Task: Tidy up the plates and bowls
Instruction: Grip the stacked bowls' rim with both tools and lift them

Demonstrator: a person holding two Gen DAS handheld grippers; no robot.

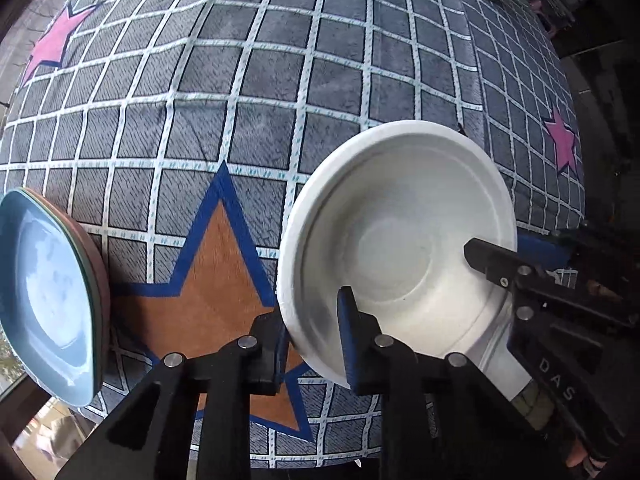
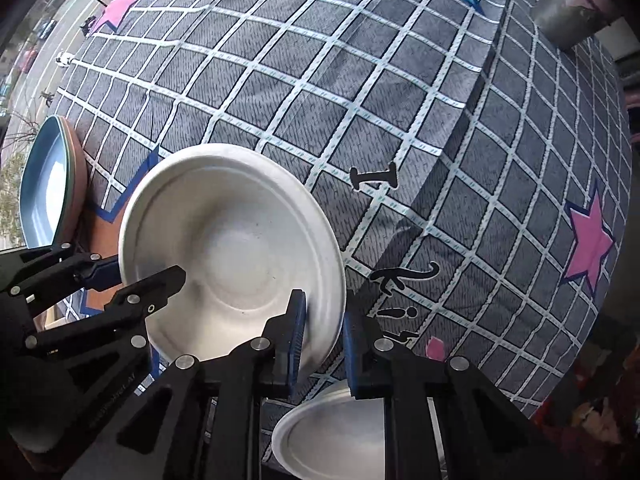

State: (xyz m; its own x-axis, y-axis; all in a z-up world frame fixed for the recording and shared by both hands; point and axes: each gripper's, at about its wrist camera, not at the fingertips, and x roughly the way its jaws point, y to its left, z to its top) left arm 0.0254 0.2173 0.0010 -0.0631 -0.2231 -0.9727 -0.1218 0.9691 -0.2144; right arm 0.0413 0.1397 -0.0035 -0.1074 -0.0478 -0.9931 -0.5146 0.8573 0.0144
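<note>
A white bowl (image 1: 400, 236) (image 2: 236, 248) is held above the checked cloth by both grippers. My left gripper (image 1: 310, 344) has one finger inside and one outside its near-left rim, closed on it; it shows in the right wrist view (image 2: 148, 276) at the bowl's left rim. My right gripper (image 2: 324, 332) is closed on the bowl's near-right rim and shows in the left wrist view (image 1: 492, 256) at the right rim. A stack of plates with a light blue one on top (image 1: 48, 296) (image 2: 50, 184) lies at the left. A second white bowl (image 2: 332, 436) sits below my right gripper.
The table is covered by a grey checked cloth (image 1: 280, 80) (image 2: 360, 80) with coloured stars, an orange one (image 1: 216, 292) under the bowl. A grey metal can (image 2: 568, 16) stands at the far right corner. The table edge runs along the right side.
</note>
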